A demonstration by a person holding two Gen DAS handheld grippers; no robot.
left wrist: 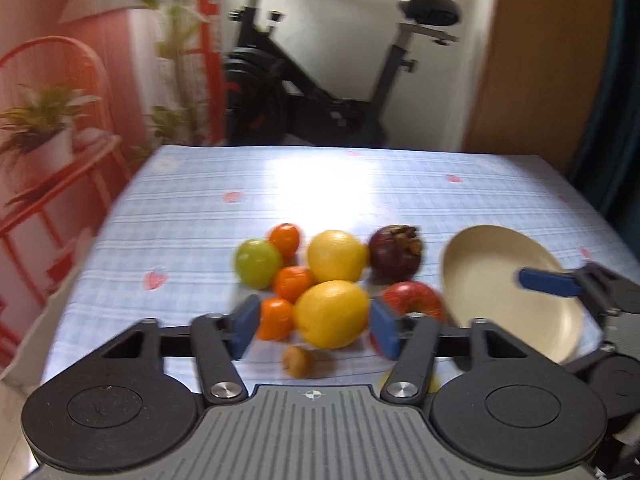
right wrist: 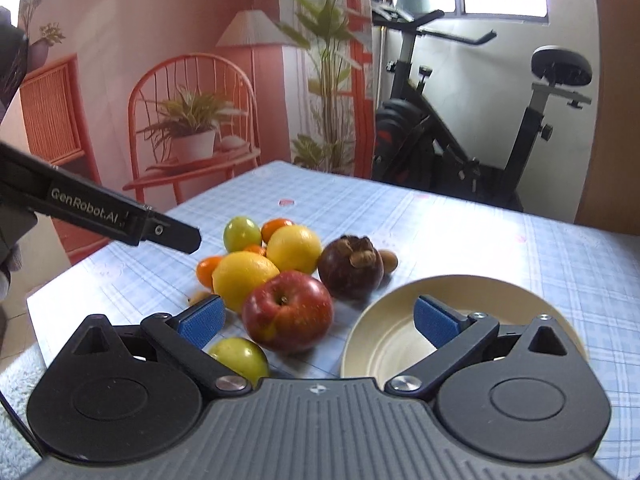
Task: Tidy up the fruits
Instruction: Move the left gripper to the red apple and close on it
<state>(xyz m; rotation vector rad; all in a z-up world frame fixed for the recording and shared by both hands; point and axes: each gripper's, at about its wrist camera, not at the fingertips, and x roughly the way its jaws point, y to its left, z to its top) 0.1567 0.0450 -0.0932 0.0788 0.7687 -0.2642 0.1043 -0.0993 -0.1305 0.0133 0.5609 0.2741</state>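
Observation:
A heap of fruit lies on the blue checked cloth: two lemons (left wrist: pixel 332 314) (left wrist: pixel 336 255), three small oranges (left wrist: pixel 293 283), a green fruit (left wrist: pixel 256 262), a dark mangosteen (right wrist: pixel 351 266) and a red apple (right wrist: pixel 288 316). A second green fruit (right wrist: pixel 240 356) sits nearest me. A cream plate (right wrist: pixel 360 332) stands bare to the right of the heap. My left gripper (left wrist: pixel 314 330) hovers over the near lemon, jaws partly apart, pads touching nothing. My right gripper (right wrist: pixel 318 320) is wide open in front of the apple, with one finger (left wrist: pixel 550 282) over the plate.
A small brown fruit (left wrist: pixel 298 361) lies loose in front of the heap, another (right wrist: pixel 388 259) behind the mangosteen. An exercise bike (right wrist: pixel 460 140) stands beyond the table's far edge. A printed pink backdrop (right wrist: pixel 160 80) hangs at the left, and a wooden panel (left wrist: pixel 540 60) is at the right.

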